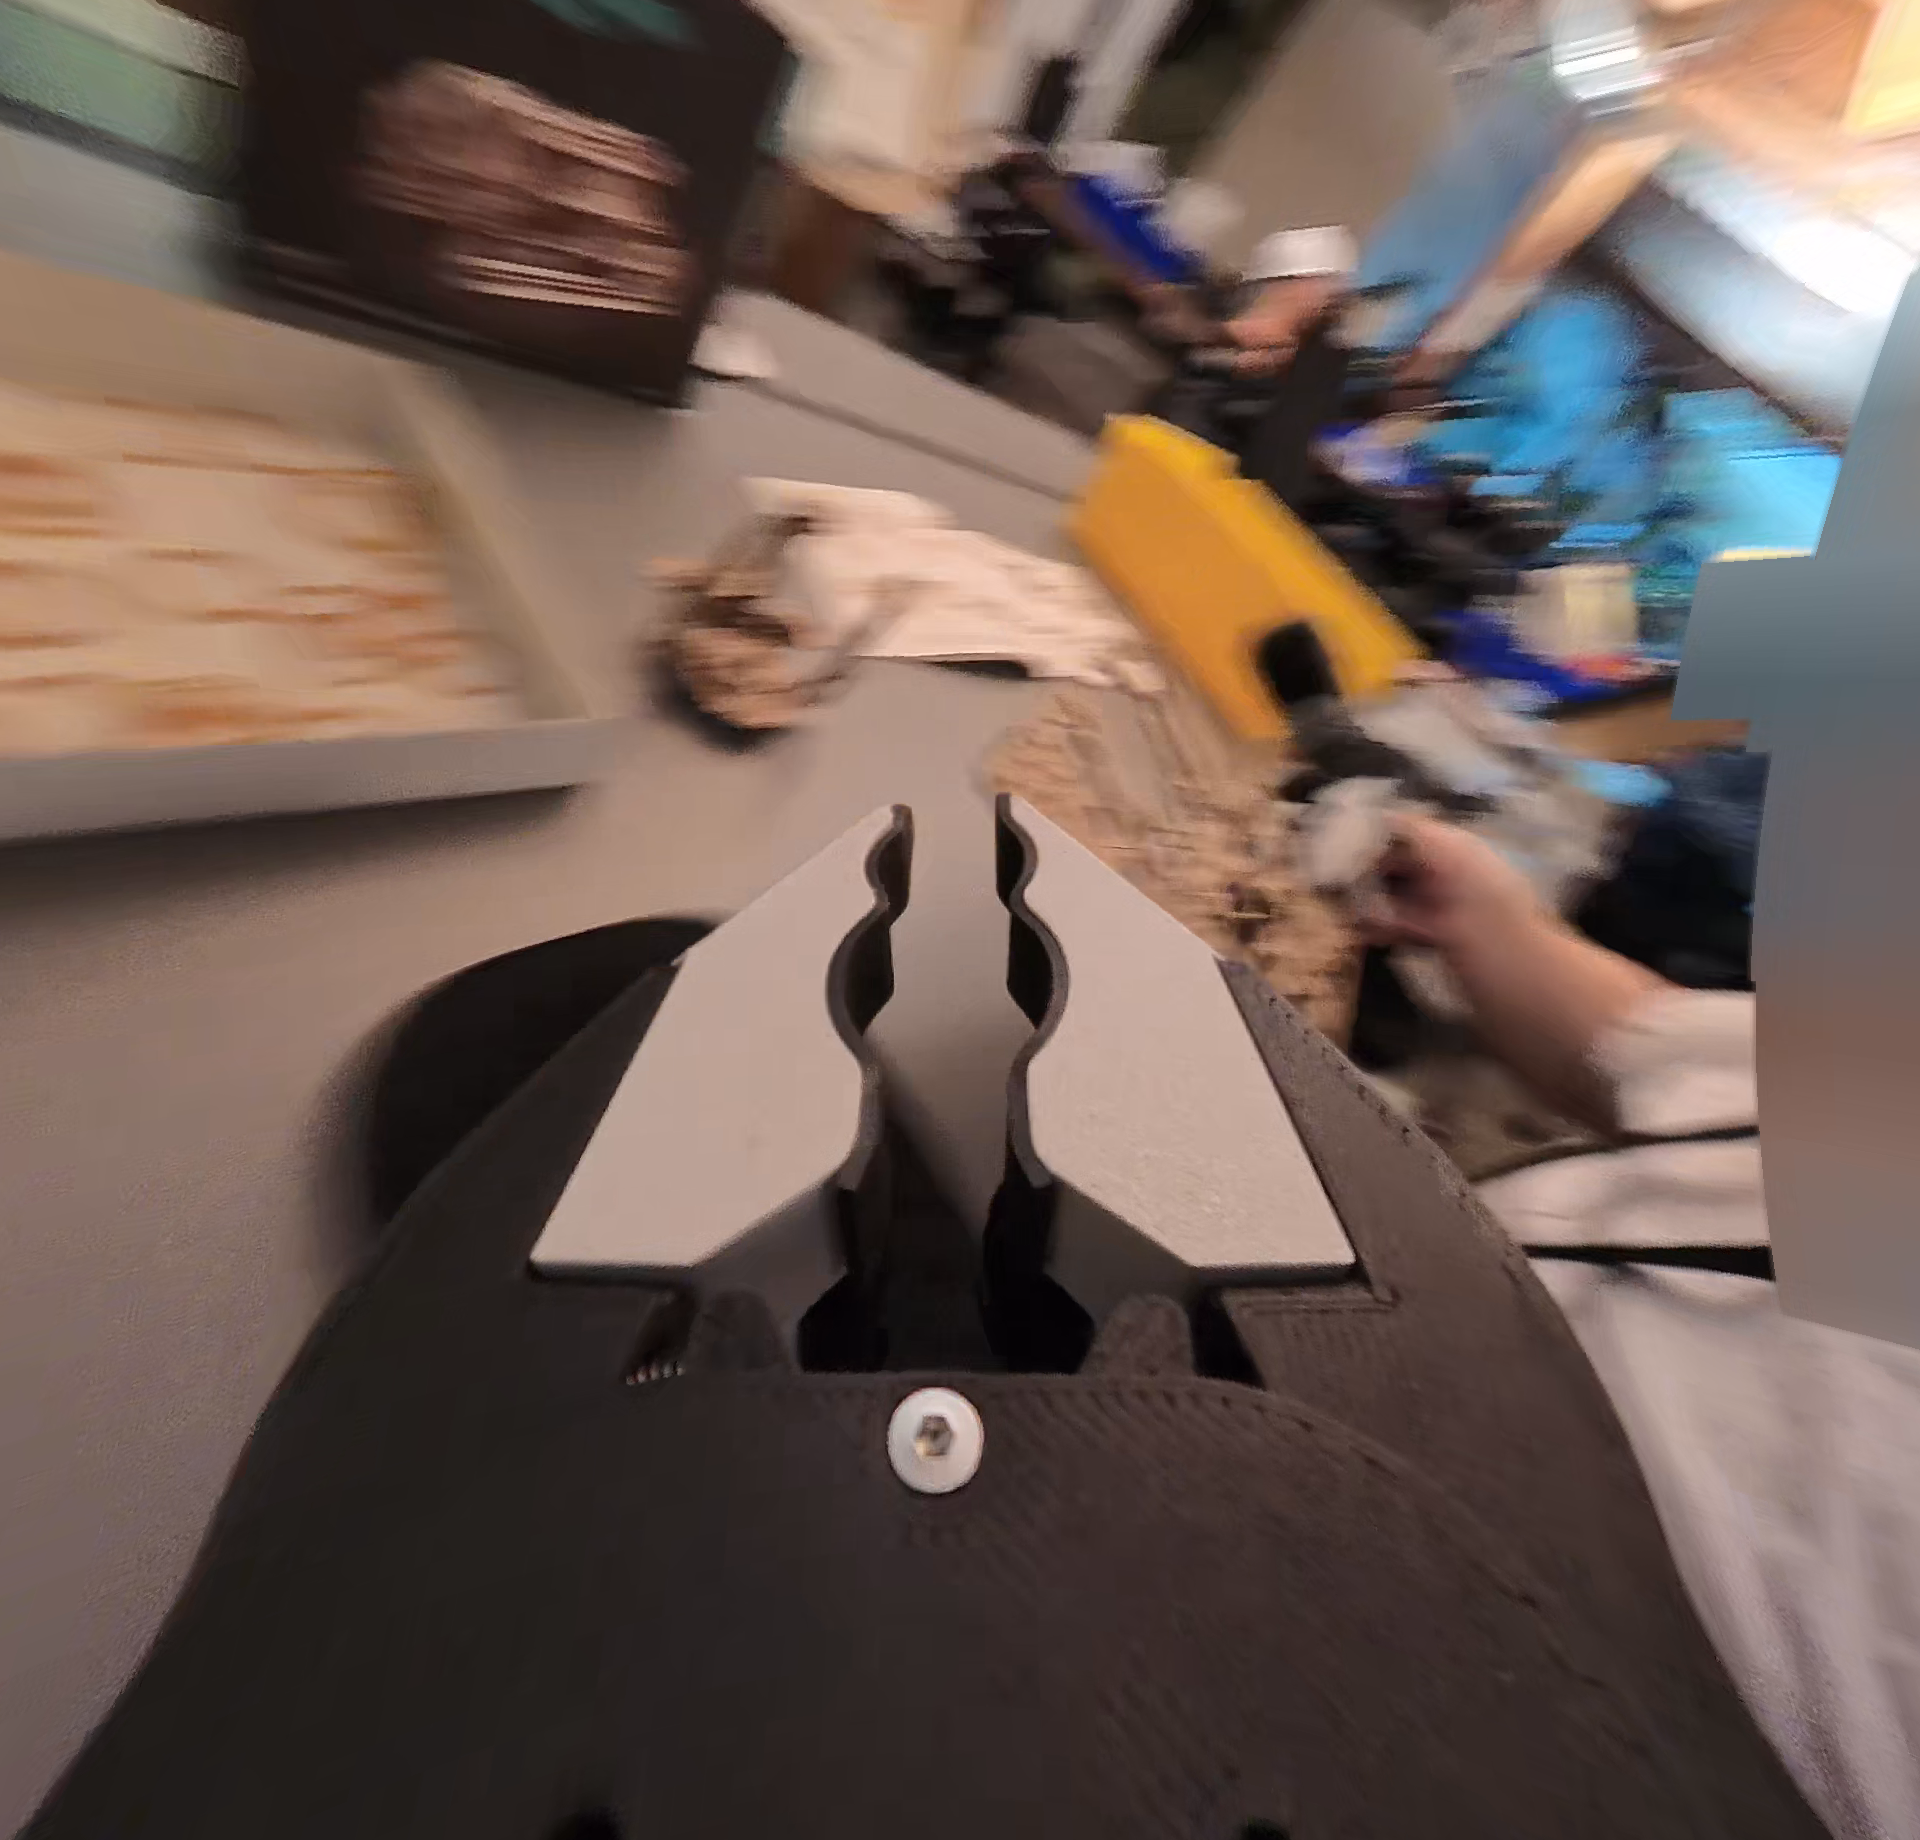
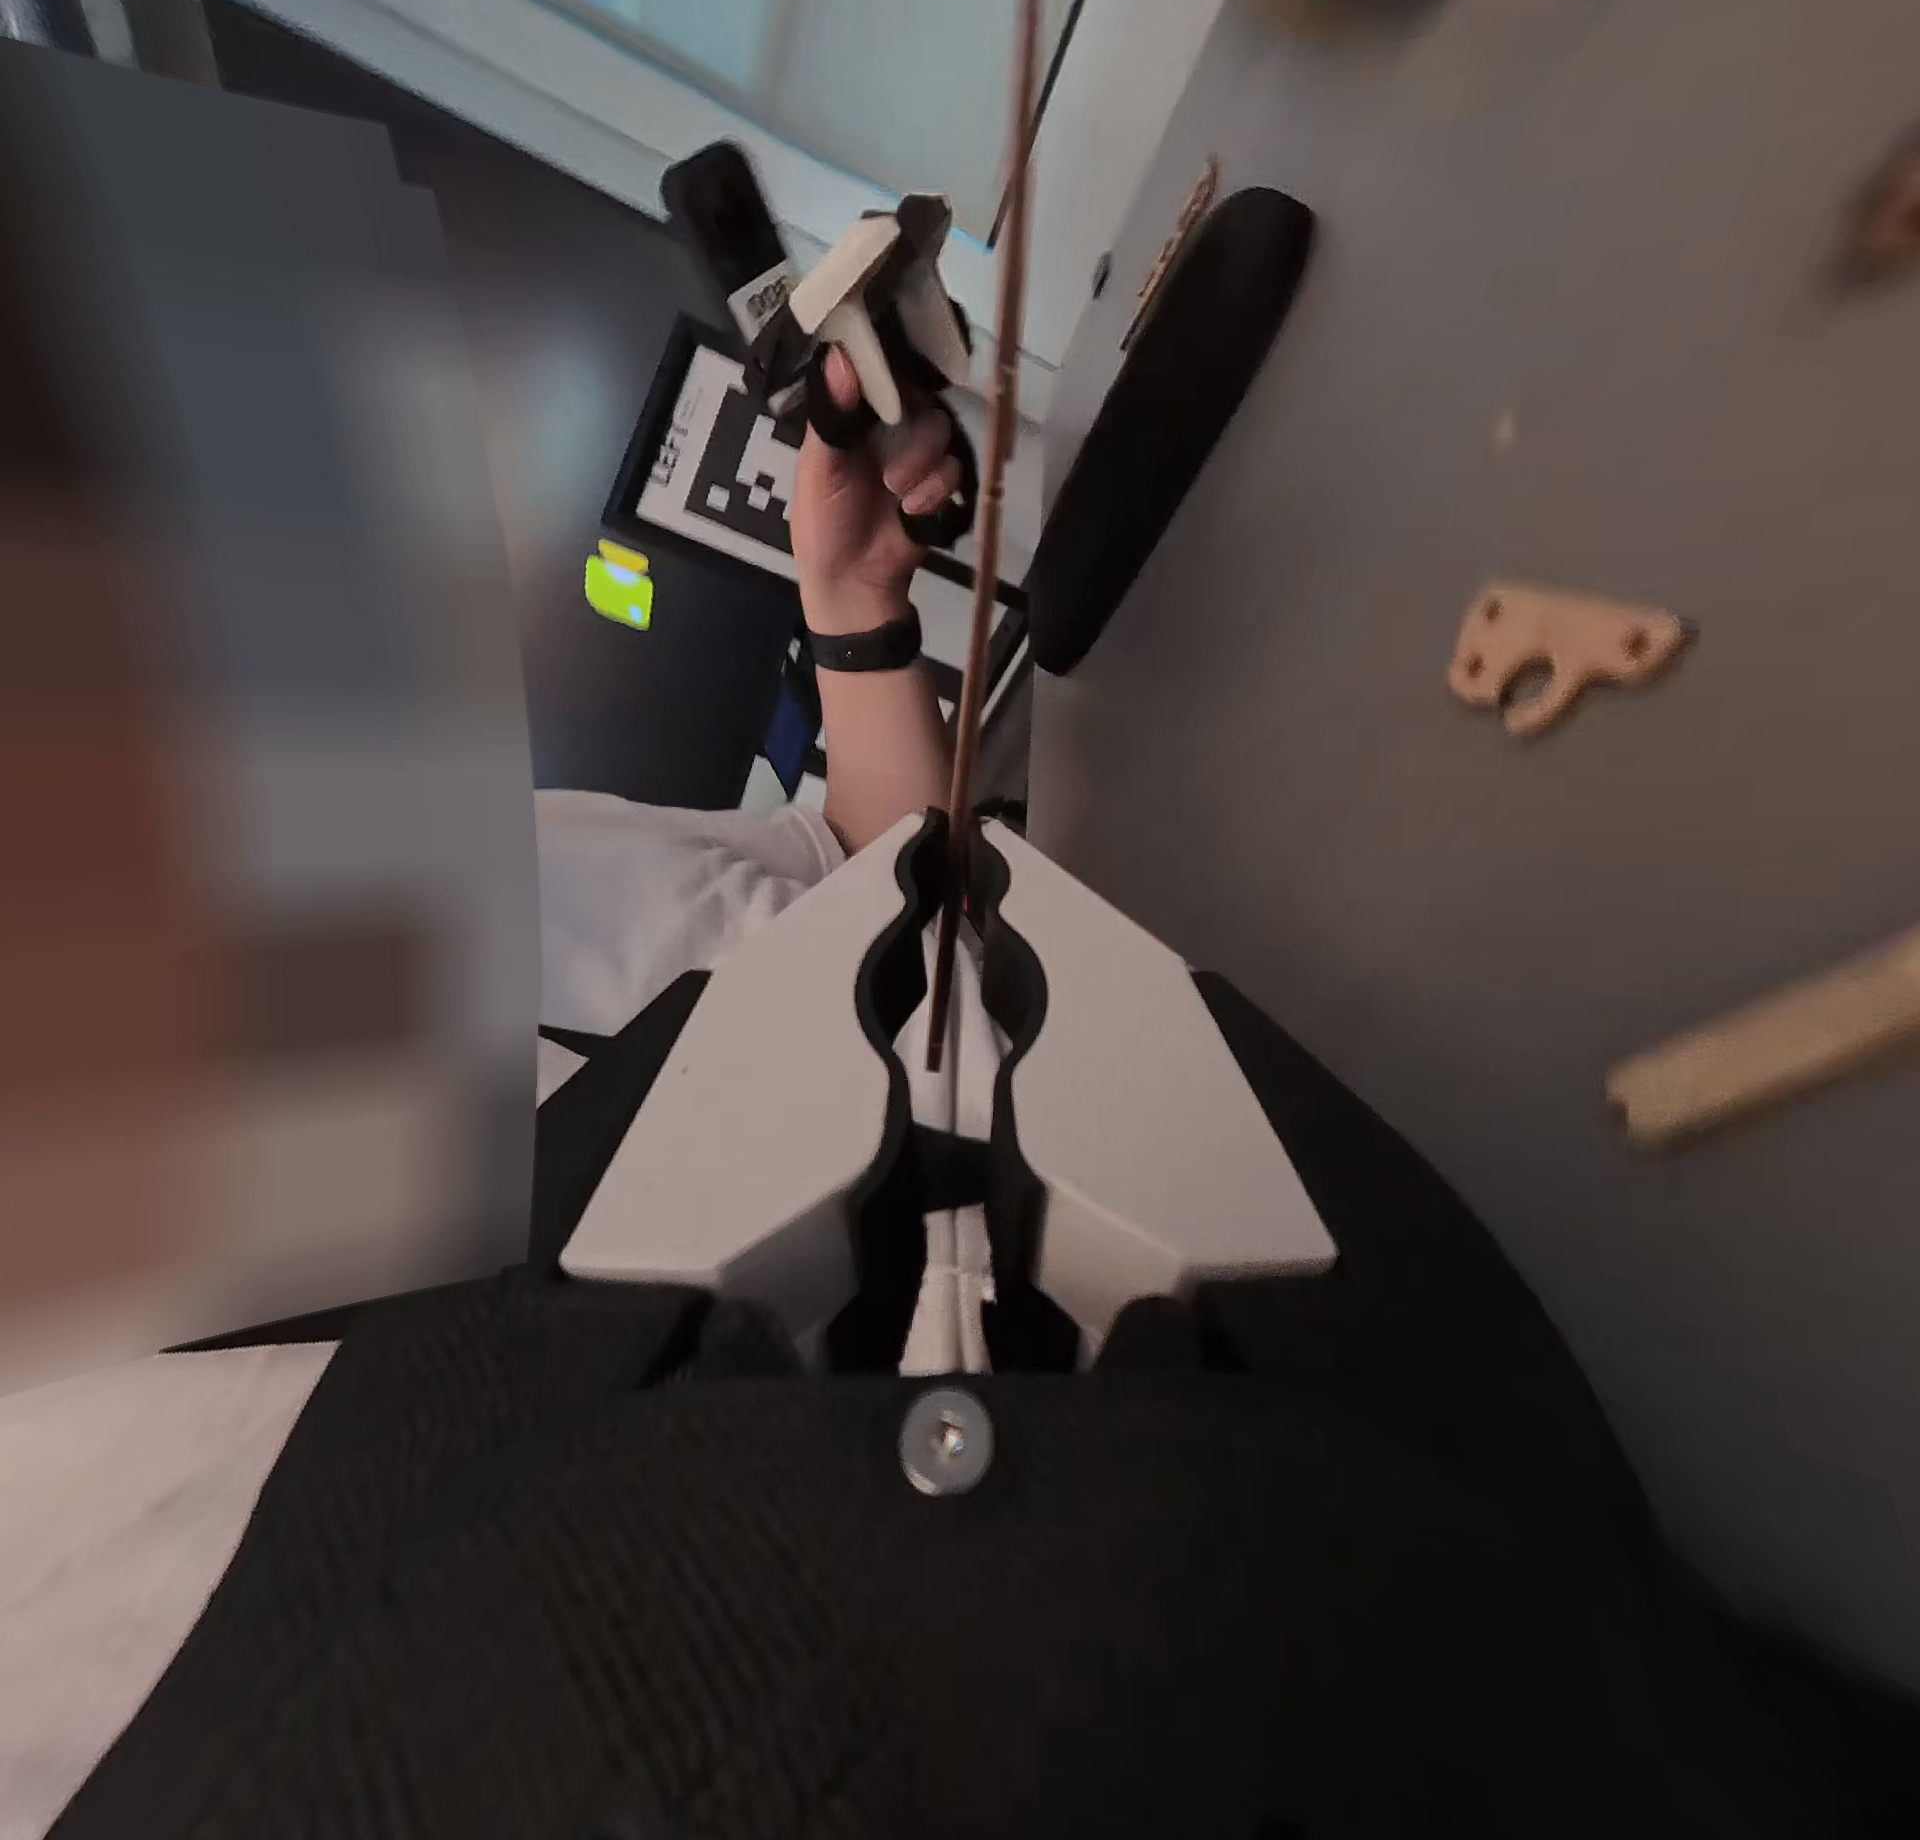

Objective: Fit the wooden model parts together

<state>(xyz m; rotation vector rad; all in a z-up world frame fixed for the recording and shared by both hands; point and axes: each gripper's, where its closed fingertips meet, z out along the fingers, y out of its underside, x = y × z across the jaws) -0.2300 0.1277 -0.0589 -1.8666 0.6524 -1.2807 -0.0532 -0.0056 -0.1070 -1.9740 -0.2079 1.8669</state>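
The right gripper [image 2: 951, 840] pinches a thin wood sheet [image 2: 997, 419], seen edge-on, running from the middle of the frame up to the top. The left gripper [image 1: 951, 819] is empty, its fingers a little apart; the left view is blurry.

To do this step well, I think the sheet should be held tight and straight, and turned slowly so its slots show.

It looks brown, flat and very thin. A small part [image 2: 1558, 668] with holes lies on the grey table [image 2: 1455, 336] at the right, a strip [image 2: 1766, 1052] below it.

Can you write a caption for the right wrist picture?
Right gripper pinches a thin wooden sheet edge-on beside the grey table.
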